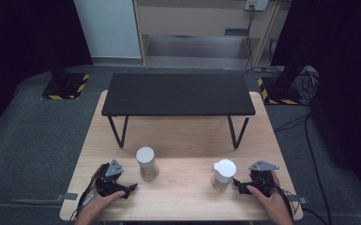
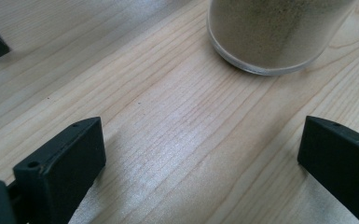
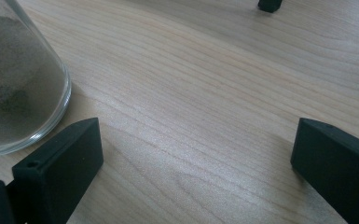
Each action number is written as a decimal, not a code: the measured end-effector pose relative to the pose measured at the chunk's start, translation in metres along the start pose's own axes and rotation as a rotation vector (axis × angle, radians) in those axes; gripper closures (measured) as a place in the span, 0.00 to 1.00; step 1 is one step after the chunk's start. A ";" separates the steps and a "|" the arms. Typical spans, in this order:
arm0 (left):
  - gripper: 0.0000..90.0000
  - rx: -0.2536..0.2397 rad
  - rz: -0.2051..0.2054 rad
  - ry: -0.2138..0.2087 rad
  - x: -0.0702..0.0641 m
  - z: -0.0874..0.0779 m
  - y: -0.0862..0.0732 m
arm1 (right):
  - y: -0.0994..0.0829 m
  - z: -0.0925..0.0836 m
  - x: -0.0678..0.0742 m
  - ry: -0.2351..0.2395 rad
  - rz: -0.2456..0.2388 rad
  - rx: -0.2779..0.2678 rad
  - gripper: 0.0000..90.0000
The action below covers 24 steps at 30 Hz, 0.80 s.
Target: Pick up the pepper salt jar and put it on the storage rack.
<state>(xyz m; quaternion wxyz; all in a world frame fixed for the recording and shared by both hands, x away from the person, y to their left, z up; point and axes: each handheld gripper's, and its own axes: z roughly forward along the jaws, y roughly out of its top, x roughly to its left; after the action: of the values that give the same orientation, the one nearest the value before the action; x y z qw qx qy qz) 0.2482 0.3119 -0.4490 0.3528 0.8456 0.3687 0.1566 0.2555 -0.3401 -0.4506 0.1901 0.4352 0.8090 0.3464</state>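
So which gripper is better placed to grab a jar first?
Probably the right gripper: it sits open, almost touching the right jar. The left gripper, also open, lies farther from the left jar.

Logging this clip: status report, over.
Left gripper and right gripper open, empty, low over table. Left jar and right jar upright, untouched. Nothing in the way.
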 end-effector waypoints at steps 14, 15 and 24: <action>0.02 -0.036 0.054 -0.018 -0.008 -0.001 0.003 | 0.000 0.000 0.000 0.002 0.002 0.000 0.03; 0.02 -0.039 0.058 -0.021 -0.008 -0.001 0.003 | 0.000 0.000 0.000 0.003 0.002 0.000 0.03; 0.03 -0.079 0.077 -0.044 -0.009 0.000 0.001 | 0.000 -0.001 0.000 0.003 0.002 0.001 0.03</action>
<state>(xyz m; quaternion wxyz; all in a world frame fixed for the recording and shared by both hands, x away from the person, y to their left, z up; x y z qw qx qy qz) 0.2429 0.3047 -0.4481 0.3875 0.8479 0.3215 0.1661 0.2548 -0.3405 -0.4505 0.1886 0.4354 0.8090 0.3470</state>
